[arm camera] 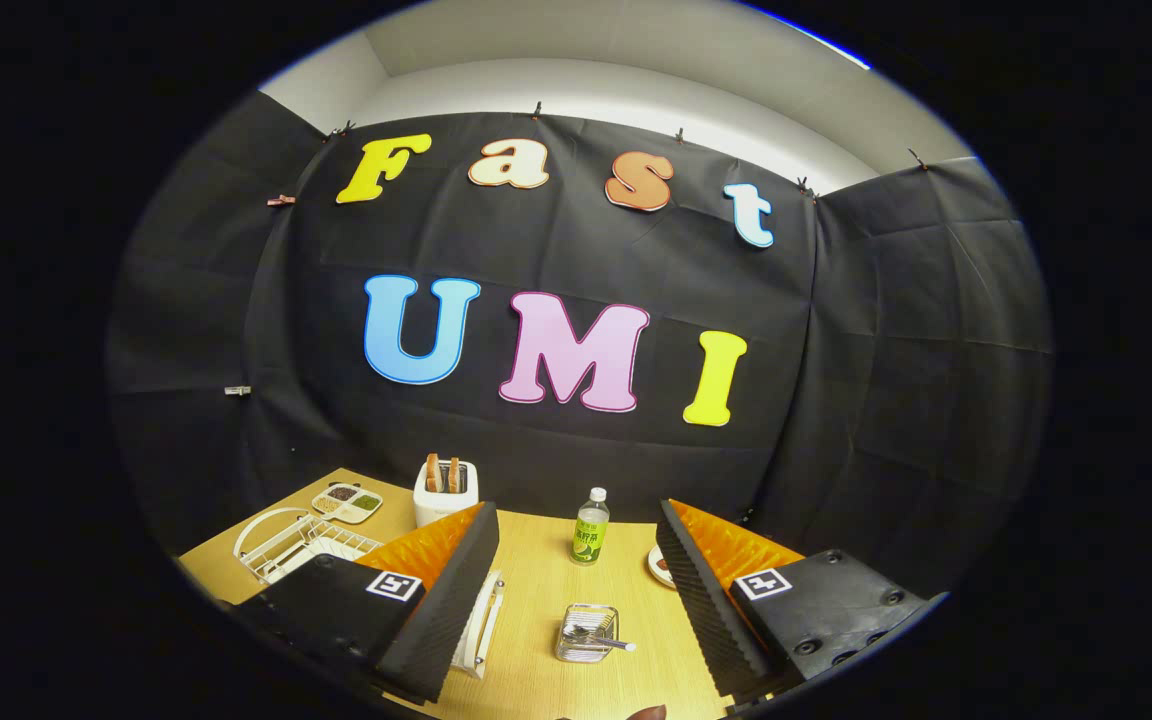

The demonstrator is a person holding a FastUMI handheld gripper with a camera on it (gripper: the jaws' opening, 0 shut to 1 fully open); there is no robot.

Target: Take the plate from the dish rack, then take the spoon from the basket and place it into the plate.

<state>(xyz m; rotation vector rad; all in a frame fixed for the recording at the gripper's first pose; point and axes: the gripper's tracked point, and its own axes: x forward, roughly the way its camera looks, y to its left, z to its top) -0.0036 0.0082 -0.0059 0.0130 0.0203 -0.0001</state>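
Wooden table (536, 580) setup — gripper (576, 590) fingers spread wide, holding nothing. Spoon (596, 640) sits in its basket (586, 632) right between them, dish rack (301, 545) off left — probably just lining up.

No text is legible; the bottle (590, 528) label is too small to read.

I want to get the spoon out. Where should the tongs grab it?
Grab the handle of the spoon, which sticks out over the basket rim toward the right finger. Probably come from above, since the basket walls block the sides. The tongs are open, with the basket between the fingers.
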